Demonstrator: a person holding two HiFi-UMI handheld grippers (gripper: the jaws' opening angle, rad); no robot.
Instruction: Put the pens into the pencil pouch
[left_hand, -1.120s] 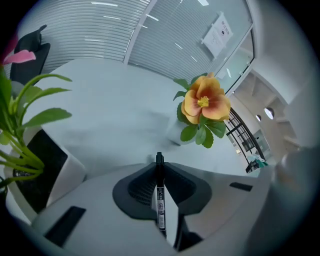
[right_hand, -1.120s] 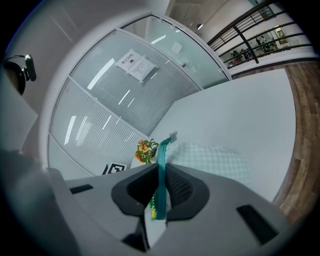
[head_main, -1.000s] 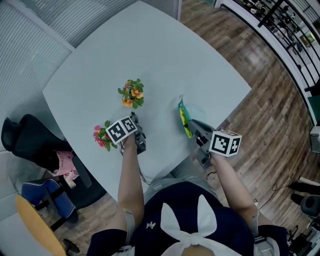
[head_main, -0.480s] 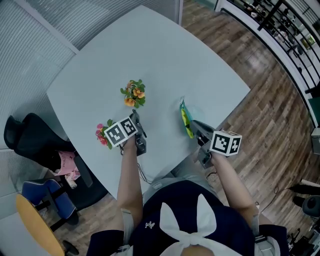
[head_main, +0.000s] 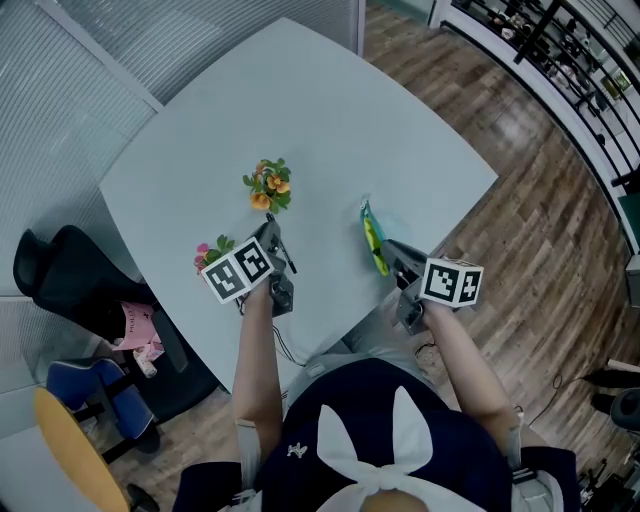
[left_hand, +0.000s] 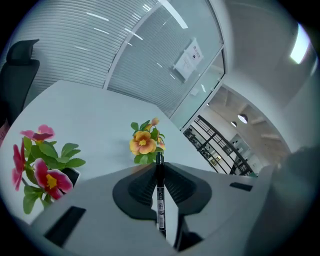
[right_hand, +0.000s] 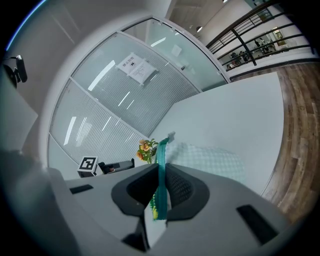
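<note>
A black pen (left_hand: 160, 192) with a white printed label. A teal-edged pencil pouch (right_hand: 161, 170) with pale green checked mesh on its side and a flash of yellow. Black-and-white square markers pattern the cubes on the left gripper (head_main: 270, 235) and right gripper (head_main: 388, 248). On the pale grey-blue table (head_main: 330, 120) are 1 bunch of orange flowers (head_main: 267, 187) and 1 of pink flowers (head_main: 208, 252), both green-leaved. The floor (head_main: 540, 230) is brown wood plank. The person's navy top (head_main: 340, 395) carries a white bow.
</note>
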